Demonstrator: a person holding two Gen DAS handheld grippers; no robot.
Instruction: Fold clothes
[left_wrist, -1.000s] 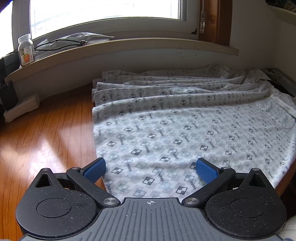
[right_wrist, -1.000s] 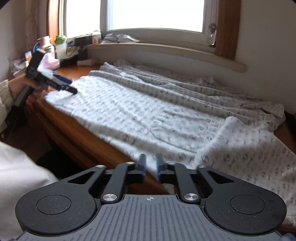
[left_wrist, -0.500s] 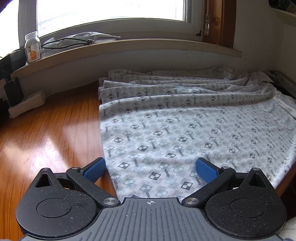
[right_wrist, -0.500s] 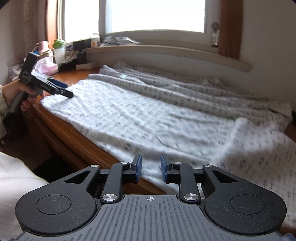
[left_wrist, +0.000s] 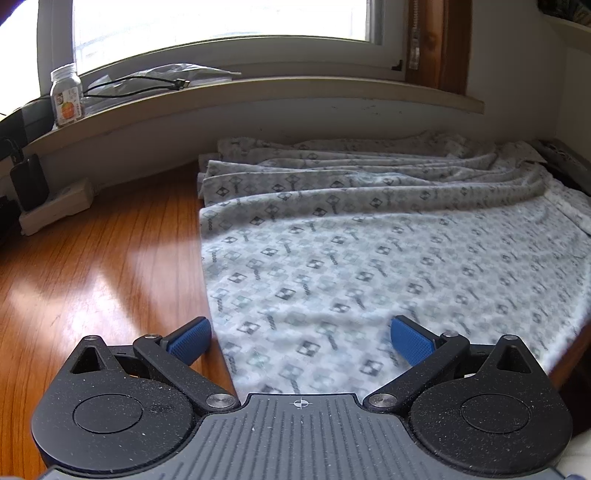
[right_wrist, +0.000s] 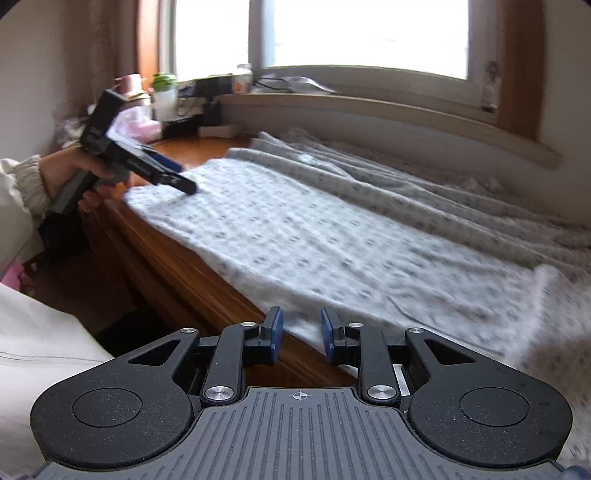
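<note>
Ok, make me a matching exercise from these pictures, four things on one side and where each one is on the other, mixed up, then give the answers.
Things:
1. jar
2. garment
3. left gripper
4. right gripper

Places:
A. over the table's near edge, jaws narrow, nothing between them
B. on the windowsill
C. spread flat on the wooden table
D. over the garment's left edge, jaws wide

Pairs: 1-B, 2-C, 3-D, 4-A
</note>
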